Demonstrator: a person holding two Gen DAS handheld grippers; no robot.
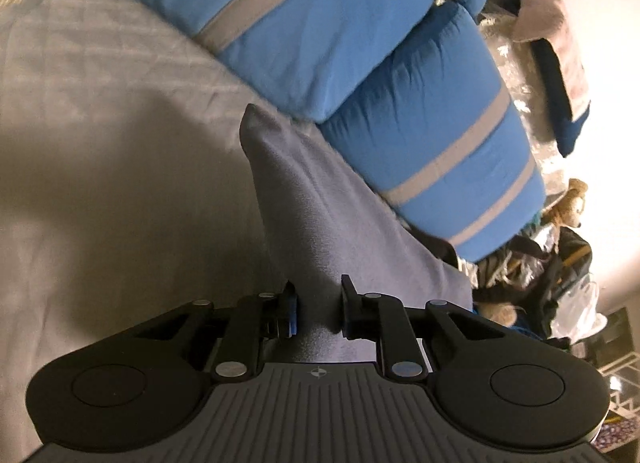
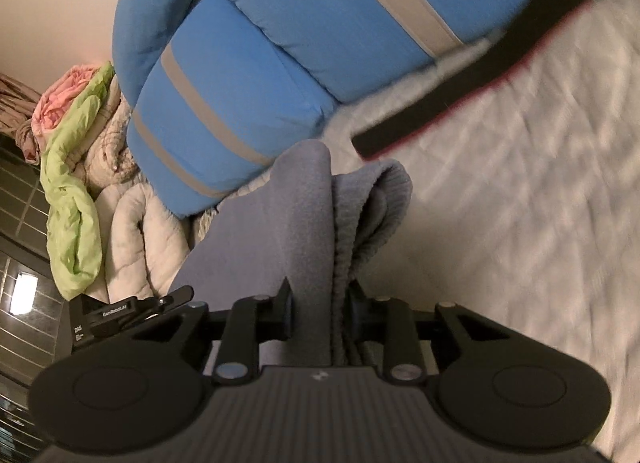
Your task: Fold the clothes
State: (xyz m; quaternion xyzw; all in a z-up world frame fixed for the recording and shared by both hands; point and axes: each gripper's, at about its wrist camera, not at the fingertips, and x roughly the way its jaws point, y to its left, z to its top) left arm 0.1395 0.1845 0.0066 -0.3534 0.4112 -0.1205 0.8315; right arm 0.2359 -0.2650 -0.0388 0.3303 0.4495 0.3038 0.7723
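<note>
Both claws pinch a grey garment lifted over the bed.

The left claw grips smooth, taut grey garment; the right claw clamps bunched folds with a ribbed edge. It hangs just in front of the blue striped duvet, above the pale bed.

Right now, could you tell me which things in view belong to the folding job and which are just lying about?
Part of the job:
- grey garment, pinched by both grippers
- left gripper
- right gripper
- bed sheet beneath

Lying about:
- blue striped duvet
- green cloth
- pink cloth
- teddy bear
- black strap
</note>
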